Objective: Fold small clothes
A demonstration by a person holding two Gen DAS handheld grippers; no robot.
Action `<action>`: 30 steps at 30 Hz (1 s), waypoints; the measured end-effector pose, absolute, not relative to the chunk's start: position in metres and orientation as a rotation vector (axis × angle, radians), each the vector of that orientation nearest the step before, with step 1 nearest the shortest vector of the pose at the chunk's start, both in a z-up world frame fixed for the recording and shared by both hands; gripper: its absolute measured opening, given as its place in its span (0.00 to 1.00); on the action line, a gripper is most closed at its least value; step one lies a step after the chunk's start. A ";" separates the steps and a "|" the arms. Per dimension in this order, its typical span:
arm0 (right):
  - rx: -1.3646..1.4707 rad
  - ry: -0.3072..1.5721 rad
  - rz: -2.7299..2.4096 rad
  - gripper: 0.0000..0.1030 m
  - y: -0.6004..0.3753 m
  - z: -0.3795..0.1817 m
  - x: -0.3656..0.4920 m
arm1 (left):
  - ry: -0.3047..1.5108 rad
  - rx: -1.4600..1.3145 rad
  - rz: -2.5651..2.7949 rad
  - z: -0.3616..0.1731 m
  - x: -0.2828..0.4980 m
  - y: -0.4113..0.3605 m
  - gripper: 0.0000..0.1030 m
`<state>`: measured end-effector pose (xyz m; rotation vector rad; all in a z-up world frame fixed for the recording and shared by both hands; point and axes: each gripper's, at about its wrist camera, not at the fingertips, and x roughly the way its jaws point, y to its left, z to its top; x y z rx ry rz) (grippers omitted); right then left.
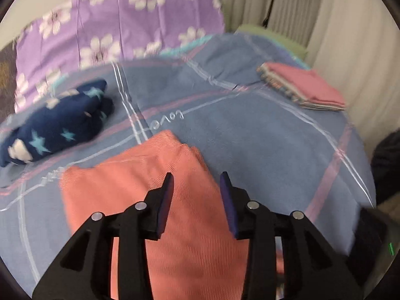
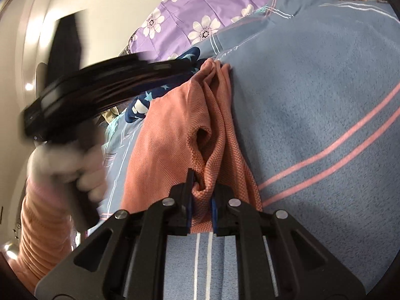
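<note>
A salmon-pink garment [image 1: 140,185] lies on the blue plaid blanket [image 1: 262,137]. My left gripper [image 1: 197,178] is open above the garment, with nothing between its pads. In the right wrist view my right gripper [image 2: 202,182] is shut on a bunched edge of the same salmon garment [image 2: 170,135], which is creased lengthwise. The left gripper shows there as a blurred black shape [image 2: 100,85] held by a gloved hand above the garment's far part.
A navy garment with stars [image 1: 55,127] lies at the left. A stack of folded clothes, pink on top [image 1: 302,87], sits at the back right. A purple flowered sheet [image 1: 120,22] covers the bed's head. Curtains [image 1: 312,12] hang behind.
</note>
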<state>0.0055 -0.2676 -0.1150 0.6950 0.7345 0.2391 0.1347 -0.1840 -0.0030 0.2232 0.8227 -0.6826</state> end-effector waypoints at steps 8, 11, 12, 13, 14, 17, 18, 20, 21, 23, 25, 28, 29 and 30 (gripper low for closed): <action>0.715 0.717 0.252 0.11 -0.271 -0.113 0.001 | 0.743 0.322 -0.635 -0.018 0.023 -0.078 0.44; 0.747 0.678 0.278 0.10 -0.275 -0.111 0.000 | 0.749 0.384 -0.581 -0.043 -0.004 -0.063 0.59; 0.759 0.662 0.290 0.10 -0.276 -0.110 -0.002 | 0.751 0.411 -0.559 -0.053 -0.011 -0.062 0.59; 0.771 0.645 0.303 0.10 -0.277 -0.109 -0.003 | 0.754 0.421 -0.557 -0.058 -0.013 -0.061 0.59; 0.783 0.625 0.318 0.10 -0.278 -0.107 -0.004 | 0.756 0.419 -0.561 -0.063 -0.016 -0.062 0.59; 0.805 0.589 0.344 0.10 -0.279 -0.103 -0.008 | 0.750 0.367 -0.567 -0.065 -0.013 -0.064 0.59; 0.807 0.583 0.342 0.10 -0.280 -0.103 -0.008 | 0.740 0.357 -0.549 -0.065 -0.008 -0.067 0.59; 0.815 0.578 0.329 0.09 -0.282 -0.102 -0.009 | 0.724 0.380 -0.476 -0.068 -0.001 -0.072 0.59; 0.820 0.579 0.327 0.09 -0.283 -0.103 -0.010 | 0.725 0.389 -0.444 -0.070 0.001 -0.074 0.59; 0.822 0.595 0.314 0.08 -0.284 -0.103 -0.011 | 0.735 0.388 -0.418 -0.072 0.003 -0.073 0.59; 0.817 0.603 0.287 0.06 -0.284 -0.102 -0.013 | 0.728 0.403 -0.381 -0.073 0.001 -0.072 0.58; 0.817 0.569 0.265 0.05 -0.287 -0.094 -0.024 | 0.725 0.382 -0.346 -0.068 -0.004 -0.063 0.49; 0.800 0.550 0.250 0.04 -0.288 -0.089 -0.028 | 0.726 0.366 -0.354 -0.066 -0.006 -0.061 0.44; 0.760 0.544 0.218 0.03 -0.289 -0.084 -0.031 | 0.726 0.365 -0.362 -0.066 -0.007 -0.061 0.42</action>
